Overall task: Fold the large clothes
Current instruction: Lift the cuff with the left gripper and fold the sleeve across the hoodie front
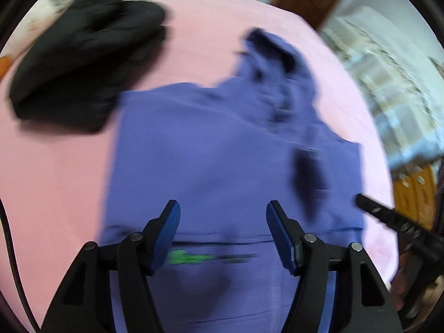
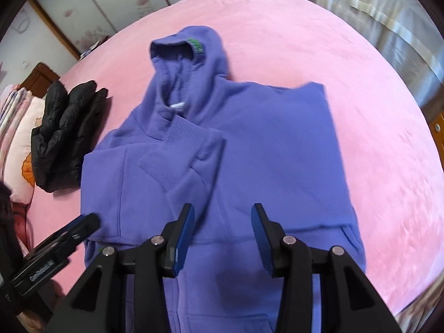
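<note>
Purple hoodie [image 2: 249, 149] lies flat on the pink bed [image 2: 374, 144], hood [image 2: 188, 52] pointing away from the person, hem nearest the cameras. Both sleeves look already folded in across the chest; the ribbed cuff [image 2: 177, 149] of one sits on top near the neck, so the body is narrowed into a rough rectangle, likely ready for a bottom-to-top fold. Left gripper [image 1: 223, 236] hovers over the hem end near the green print [image 1: 191, 258]; its jaws stand apart with nothing between the pads, only fabric below them. No earlier picture to compare, left view is heavily blurred. Right gripper [image 2: 222, 238] is over the hem too, above the kangaroo pocket [image 2: 344, 238], jaws partly apart, pads not pressing on cloth, nothing held. In the right wrist view the left gripper [image 2: 83, 222] shows at the hoodie's lower left corner; in the left wrist view the right gripper [image 1: 363, 202] pokes in at the lower right edge. So each tool sits by its own bottom corner, a sensible setup for pinching the hem at two points and lifting evenly. A black puffer jacket [image 2: 66, 133] sits bunched beside the hoodie toward the pillows [image 2: 19, 127], touching or just beside its edge, probably set aside. Risk: thick doubled fabric may slip from a shallow pinch.
</note>
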`<state>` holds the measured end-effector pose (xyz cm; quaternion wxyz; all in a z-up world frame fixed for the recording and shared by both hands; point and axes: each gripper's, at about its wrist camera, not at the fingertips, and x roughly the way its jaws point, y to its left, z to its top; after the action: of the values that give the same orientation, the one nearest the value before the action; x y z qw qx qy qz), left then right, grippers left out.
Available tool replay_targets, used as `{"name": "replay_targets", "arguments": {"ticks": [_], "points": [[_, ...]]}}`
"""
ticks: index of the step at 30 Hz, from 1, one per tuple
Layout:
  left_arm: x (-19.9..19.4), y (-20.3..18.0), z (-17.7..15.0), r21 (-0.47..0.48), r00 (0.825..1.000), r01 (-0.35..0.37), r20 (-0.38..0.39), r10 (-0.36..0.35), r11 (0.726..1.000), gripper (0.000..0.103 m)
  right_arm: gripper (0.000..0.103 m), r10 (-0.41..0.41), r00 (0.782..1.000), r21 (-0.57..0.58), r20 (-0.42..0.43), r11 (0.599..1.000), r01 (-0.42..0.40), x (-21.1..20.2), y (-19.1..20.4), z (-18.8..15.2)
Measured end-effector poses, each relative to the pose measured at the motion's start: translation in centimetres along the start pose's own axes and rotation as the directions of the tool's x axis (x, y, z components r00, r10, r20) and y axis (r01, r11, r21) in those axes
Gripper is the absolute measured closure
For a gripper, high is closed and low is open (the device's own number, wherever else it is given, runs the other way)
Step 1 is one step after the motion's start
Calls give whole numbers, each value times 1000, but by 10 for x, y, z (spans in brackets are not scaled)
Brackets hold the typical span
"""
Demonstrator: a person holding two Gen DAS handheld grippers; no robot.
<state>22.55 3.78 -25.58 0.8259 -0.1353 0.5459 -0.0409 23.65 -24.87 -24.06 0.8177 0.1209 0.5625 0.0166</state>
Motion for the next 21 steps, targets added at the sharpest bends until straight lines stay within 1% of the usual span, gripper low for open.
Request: {"name": "replay_targets", "arguments": {"ticks": [2, 3, 6, 7, 10, 14, 16, 18, 19, 20, 21], "points": [[2, 32, -4, -39, 997, -71, -7, 71, 997, 39, 60, 10, 1000, -21, -3, 1000, -10, 6, 10, 5], [5, 48, -6, -55, 993, -118, -23, 117, 991, 39, 60, 14, 1000, -38, -5, 999, -14, 9, 17, 8], [12, 74, -5, -69, 983, -182, -35, 180, 981, 39, 60, 7, 1000, -103, -10, 995, -8, 19, 37, 13], [17, 82, -2, -63, 979, -203, -36, 201, 977, 39, 60, -6, 1000, -135, -11, 991, 5, 24, 46, 15], [28, 102, 4, -63, 977, -212, -36, 210, 975, 39, 60, -63, 998, -211, 0, 976, 61, 38, 67, 16], [48, 104, 26, -77, 984, -174, -44, 171, 982, 39, 60, -173, 985, -253, -5, 953, 166, 60, 79, 16], [56, 100, 36, -69, 986, -160, -50, 156, 985, 38, 60, -228, 974, -261, -10, 941, 217, 69, 79, 17], [67, 95, 44, -40, 982, -183, -61, 180, 982, 38, 60, -290, 957, -265, -7, 923, 278, 77, 76, 19], [73, 93, 46, -25, 979, -194, -70, 192, 981, 41, 60, -303, 953, -263, -10, 920, 290, 79, 74, 20], [78, 92, 48, -8, 978, -195, -78, 194, 981, 50, 62, -301, 953, -256, -11, 923, 289, 80, 71, 21], [79, 91, 50, 6, 982, -170, -81, 169, 986, 77, 80, -285, 958, -247, -11, 930, 274, 79, 69, 22]]}}
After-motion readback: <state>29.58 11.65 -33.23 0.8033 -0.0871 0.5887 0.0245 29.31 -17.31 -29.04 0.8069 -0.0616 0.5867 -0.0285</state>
